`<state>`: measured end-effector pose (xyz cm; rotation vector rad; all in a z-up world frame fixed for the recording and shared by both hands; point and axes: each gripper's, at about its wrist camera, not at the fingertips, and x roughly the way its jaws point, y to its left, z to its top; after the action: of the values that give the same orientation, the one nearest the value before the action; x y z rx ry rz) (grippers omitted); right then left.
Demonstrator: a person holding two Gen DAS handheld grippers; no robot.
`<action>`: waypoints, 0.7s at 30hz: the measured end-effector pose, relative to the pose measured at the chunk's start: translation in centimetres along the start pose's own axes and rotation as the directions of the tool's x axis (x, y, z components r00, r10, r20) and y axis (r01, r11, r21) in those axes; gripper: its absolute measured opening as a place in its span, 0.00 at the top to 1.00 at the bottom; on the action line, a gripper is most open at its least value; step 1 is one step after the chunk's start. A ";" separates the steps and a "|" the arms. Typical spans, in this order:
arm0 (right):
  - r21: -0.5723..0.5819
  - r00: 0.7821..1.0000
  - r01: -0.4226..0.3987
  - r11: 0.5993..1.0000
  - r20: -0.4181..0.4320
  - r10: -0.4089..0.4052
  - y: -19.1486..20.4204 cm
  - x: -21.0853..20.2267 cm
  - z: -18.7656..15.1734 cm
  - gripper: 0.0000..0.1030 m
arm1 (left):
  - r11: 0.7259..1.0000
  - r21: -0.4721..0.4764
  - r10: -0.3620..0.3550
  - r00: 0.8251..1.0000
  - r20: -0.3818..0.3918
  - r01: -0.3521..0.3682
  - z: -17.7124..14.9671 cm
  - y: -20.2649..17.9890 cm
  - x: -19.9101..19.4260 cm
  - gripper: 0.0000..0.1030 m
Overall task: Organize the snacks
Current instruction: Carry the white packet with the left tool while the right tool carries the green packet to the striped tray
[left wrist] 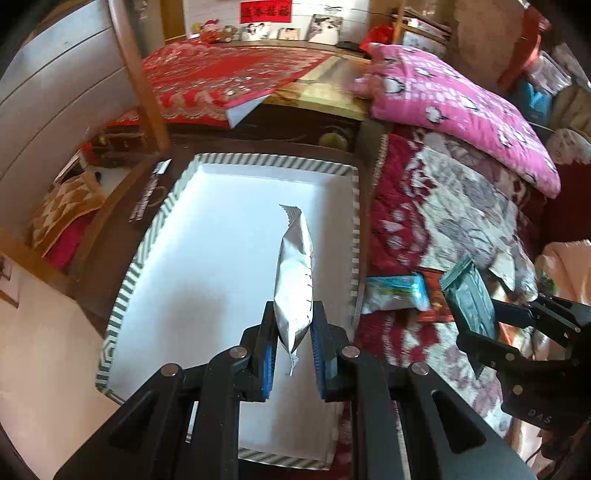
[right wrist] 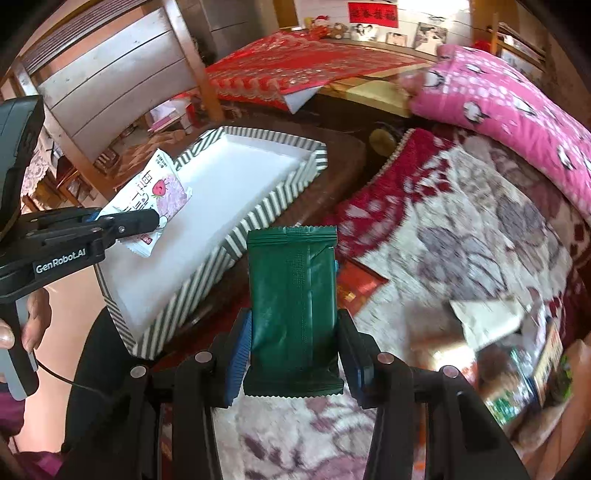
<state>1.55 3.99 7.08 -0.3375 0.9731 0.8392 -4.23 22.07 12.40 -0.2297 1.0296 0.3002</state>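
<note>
Two hand-held grippers work over a bed and a shallow white tray (left wrist: pixel 229 229) with a grey-and-white striped rim. The left gripper (left wrist: pixel 294 328) has its blue-padded fingers closed against both sides of a white snack packet (left wrist: pixel 295 266), seen edge-on and silvery from the left wrist view; the packet sticks forward from the fingers and hangs above the tray's white floor, toward its right side. From the right wrist view the same packet (right wrist: pixel 155 195) shows its printed face: a pink strawberry cartoon and large dark Chinese characters that are partly covered by the finger and cannot be read. The left gripper's body there carries the words "GenRobot.AI", and a hand (right wrist: pixel 26 325) grips its handle at the frame's left edge. The right gripper (right wrist: pixel 295 332) pinches a dark green foil packet (right wrist: pixel 291 306) between its pads, upright, with zigzag seals top and bottom; this side shows only a back seam and no legible print. It hangs beside the tray's near corner, over the floral bedspread (right wrist: pixel 461 229). More snacks lie on the bedspread: a light blue packet (left wrist: pixel 397 291) just right of the tray and a red wrapper (right wrist: pixel 356 284), both partly hidden. Packets at the far right are blurred. A red banner (left wrist: pixel 265 12) on the back wall bears unreadable characters.
</note>
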 end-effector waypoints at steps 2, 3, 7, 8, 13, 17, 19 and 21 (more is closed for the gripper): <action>-0.009 1.000 -0.008 1.000 -0.004 0.008 0.6 0.5 0.6 0.53 | 1.000 -0.014 0.011 1.000 -0.006 -0.011 0.1 1.0 0.4 0.84; -0.016 1.000 -0.013 1.000 -0.005 0.013 1.0 0.8 0.8 0.53 | 1.000 -0.018 0.015 1.000 -0.010 -0.015 0.2 1.2 0.6 0.84; -0.037 1.000 -0.024 0.999 -0.015 0.023 2.1 1.7 1.7 0.53 | 0.999 -0.032 0.031 0.999 -0.020 -0.032 0.3 2.4 1.3 0.84; -0.041 1.000 -0.026 0.999 -0.018 0.025 2.3 1.9 1.8 0.53 | 0.999 -0.036 0.032 0.999 -0.022 -0.033 0.4 2.6 1.4 0.84; -0.049 0.999 -0.037 0.998 -0.030 0.036 3.0 2.7 2.6 0.53 | 0.998 -0.052 0.040 0.998 -0.038 -0.042 0.3 3.4 2.2 0.84; -0.061 0.998 -0.046 0.997 -0.036 0.044 3.9 3.4 3.4 0.53 | 0.997 -0.059 0.044 0.998 -0.047 -0.047 0.2 4.0 2.6 0.84; -0.068 0.998 -0.051 0.996 -0.039 0.048 4.3 3.7 3.9 0.53 | 0.997 -0.064 0.048 0.997 -0.054 -0.051 0.2 4.3 2.9 0.84; -0.078 0.998 -0.055 0.995 -0.040 0.052 4.8 4.0 4.4 0.53 | 0.996 -0.070 0.051 0.997 -0.058 -0.055 0.2 4.7 3.2 0.84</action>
<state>1.70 11.62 6.66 -0.3977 0.9893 0.9247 -4.16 26.95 9.56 -0.2771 1.0824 0.3813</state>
